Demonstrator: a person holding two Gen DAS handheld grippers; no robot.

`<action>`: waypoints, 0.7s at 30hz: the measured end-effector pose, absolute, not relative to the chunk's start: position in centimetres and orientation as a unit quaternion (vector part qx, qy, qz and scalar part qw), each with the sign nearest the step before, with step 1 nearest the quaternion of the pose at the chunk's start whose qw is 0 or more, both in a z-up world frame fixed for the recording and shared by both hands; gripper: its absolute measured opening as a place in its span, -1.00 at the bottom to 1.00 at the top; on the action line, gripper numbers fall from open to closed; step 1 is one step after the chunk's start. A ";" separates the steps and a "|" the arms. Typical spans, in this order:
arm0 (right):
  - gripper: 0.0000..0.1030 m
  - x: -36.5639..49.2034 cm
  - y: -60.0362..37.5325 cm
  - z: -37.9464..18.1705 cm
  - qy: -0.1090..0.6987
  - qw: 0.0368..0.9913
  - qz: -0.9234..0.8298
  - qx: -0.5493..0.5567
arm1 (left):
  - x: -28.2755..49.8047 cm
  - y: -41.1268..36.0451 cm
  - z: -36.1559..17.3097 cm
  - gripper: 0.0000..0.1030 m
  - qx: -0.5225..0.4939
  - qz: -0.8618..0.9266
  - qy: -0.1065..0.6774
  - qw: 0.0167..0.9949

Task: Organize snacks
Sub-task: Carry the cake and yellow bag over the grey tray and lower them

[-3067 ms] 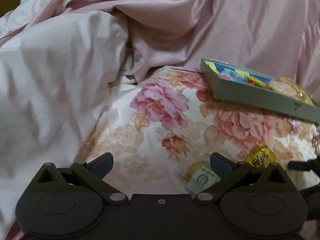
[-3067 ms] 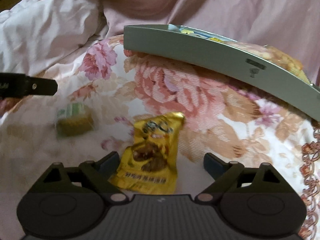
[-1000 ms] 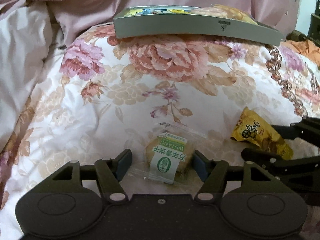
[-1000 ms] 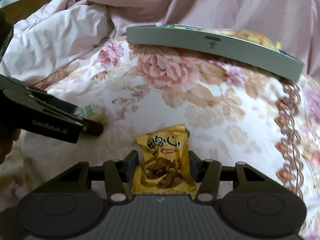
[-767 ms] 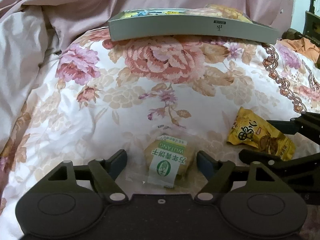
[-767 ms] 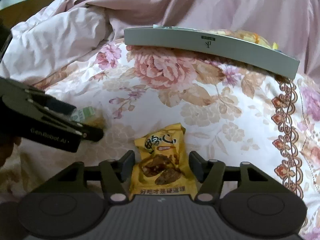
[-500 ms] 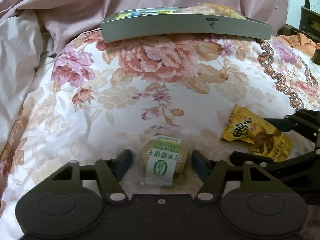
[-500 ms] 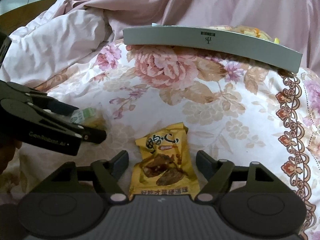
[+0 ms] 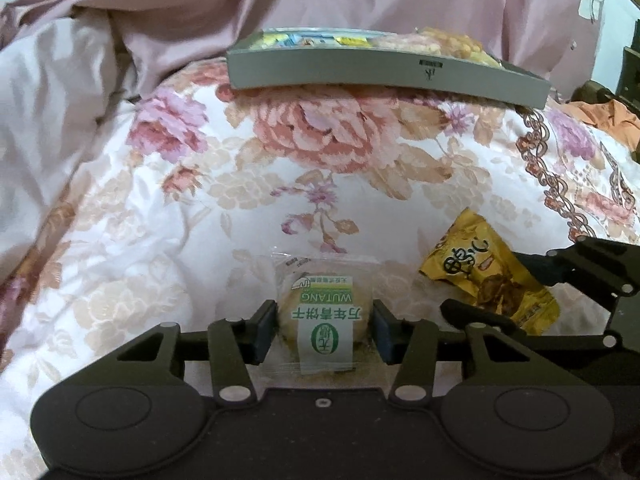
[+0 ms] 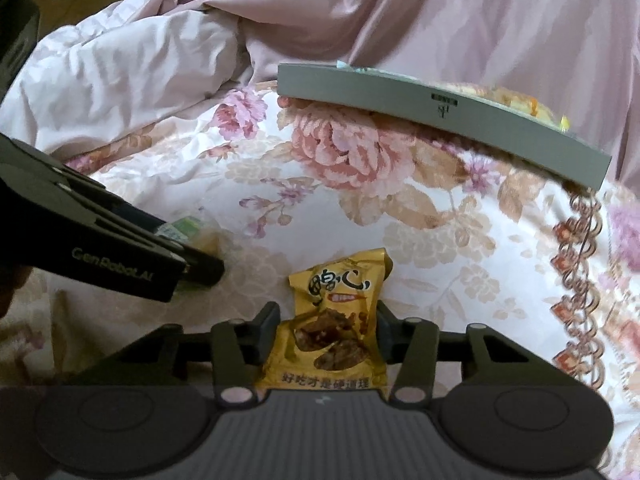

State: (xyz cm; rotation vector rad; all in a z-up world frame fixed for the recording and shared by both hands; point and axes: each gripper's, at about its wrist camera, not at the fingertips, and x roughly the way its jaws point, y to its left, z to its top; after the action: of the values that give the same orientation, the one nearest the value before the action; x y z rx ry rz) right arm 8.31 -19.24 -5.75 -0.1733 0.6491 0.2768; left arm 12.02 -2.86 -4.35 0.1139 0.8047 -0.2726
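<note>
The left gripper (image 9: pixel 325 330) has just closed its jaws, and its two blue pads now press on both sides of a round biscuit in a clear wrapper with a green and white label (image 9: pixel 325 320). The biscuit sits right between the fingers, low on the flowery bed cover (image 9: pixel 240 184). The right gripper (image 10: pixel 328 336) has also just closed its jaws, and it squeezes a yellow snack packet (image 10: pixel 332 332) at the packet's middle. The top of the yellow packet sticks up past the fingertips, and its bottom edge lies near the gripper's body. In the left wrist view, the yellow packet shows to the right of the biscuit, held in the black fingers of the right gripper (image 9: pixel 496 296). In the right wrist view, the left gripper (image 10: pixel 200 256) shows on the left side, with a bit of the green label peeking out by its tip. Farther back on the bed cover rests a flat grey box (image 9: pixel 384 74), well apart from both grippers. More snacks in bright wrappers (image 9: pixel 424 40) lie inside it. Behind the box is a crumpled pink blanket (image 9: pixel 168 20).
</note>
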 end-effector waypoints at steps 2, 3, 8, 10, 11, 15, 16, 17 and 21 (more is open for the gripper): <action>0.02 7.9 -19.0 -5.5 0.306 0.938 0.131 -0.101 | 11.9 -2.8 -4.0 0.00 0.051 -0.128 0.383 0.913; 0.02 7.8 -18.9 -5.3 0.300 0.939 0.129 -0.107 | 11.8 -2.7 -3.8 0.00 0.047 -0.127 0.380 0.915; 0.02 7.0 -18.6 -4.6 0.269 0.947 0.123 -0.128 | 11.6 -2.6 -3.2 0.00 0.037 -0.122 0.367 0.922; 0.03 6.8 -18.6 -4.5 0.260 0.949 0.120 -0.130 | 11.6 -2.5 -3.2 0.00 0.034 -0.118 0.363 0.924; 0.03 6.8 -18.6 -4.4 0.257 0.950 0.119 -0.130 | 11.6 -2.5 -3.2 0.00 0.031 -0.117 0.362 0.924; 0.03 6.8 -18.8 -4.3 0.247 0.954 0.113 -0.125 | 11.7 -2.3 -3.3 0.00 0.024 -0.111 0.360 0.926; 0.03 6.8 -18.8 -4.3 0.245 0.955 0.112 -0.124 | 11.7 -2.2 -3.3 0.00 0.022 -0.110 0.359 0.927; 0.03 6.8 -18.9 -4.3 0.243 0.956 0.111 -0.123 | 11.8 -2.2 -3.2 0.00 0.020 -0.109 0.358 0.927; 0.03 6.7 -19.0 -4.2 0.236 0.958 0.108 -0.123 | 11.9 -2.0 -3.1 0.00 0.013 -0.107 0.353 0.929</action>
State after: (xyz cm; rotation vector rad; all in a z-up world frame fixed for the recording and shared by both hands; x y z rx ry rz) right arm 6.72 -18.99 -4.21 -0.2498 0.4791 0.2190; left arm 11.87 -2.05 -3.12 0.0268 0.7238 -0.2192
